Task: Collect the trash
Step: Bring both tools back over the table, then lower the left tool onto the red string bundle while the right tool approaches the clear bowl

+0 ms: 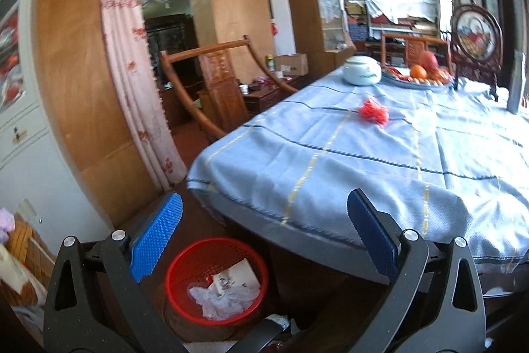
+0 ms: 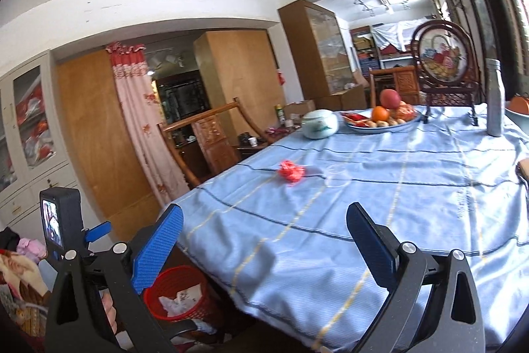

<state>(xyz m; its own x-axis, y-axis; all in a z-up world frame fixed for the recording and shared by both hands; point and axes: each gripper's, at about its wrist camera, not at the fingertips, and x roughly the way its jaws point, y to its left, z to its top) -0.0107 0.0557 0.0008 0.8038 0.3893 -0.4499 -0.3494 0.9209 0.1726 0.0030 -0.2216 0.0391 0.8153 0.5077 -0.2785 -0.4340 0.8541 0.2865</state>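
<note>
A crumpled red piece of trash (image 1: 373,112) lies on the blue tablecloth (image 1: 347,161), toward the table's middle; it also shows in the right wrist view (image 2: 291,171). A red mesh waste basket (image 1: 216,280) stands on the floor by the table's near corner, holding white paper and plastic; it also shows in the right wrist view (image 2: 180,293). My left gripper (image 1: 264,234) is open and empty, held above the basket by the table's edge. My right gripper (image 2: 264,240) is open and empty over the table's near corner. The left gripper's body (image 2: 61,220) shows at the right wrist view's left.
On the far end of the table stand a white lidded jar (image 1: 362,71), a plate of fruit (image 1: 420,76), a round framed ornament (image 1: 476,38) and a grey bottle (image 2: 495,98). A wooden chair (image 1: 218,88) stands at the table's left side. A wardrobe and curtain (image 1: 132,71) are behind.
</note>
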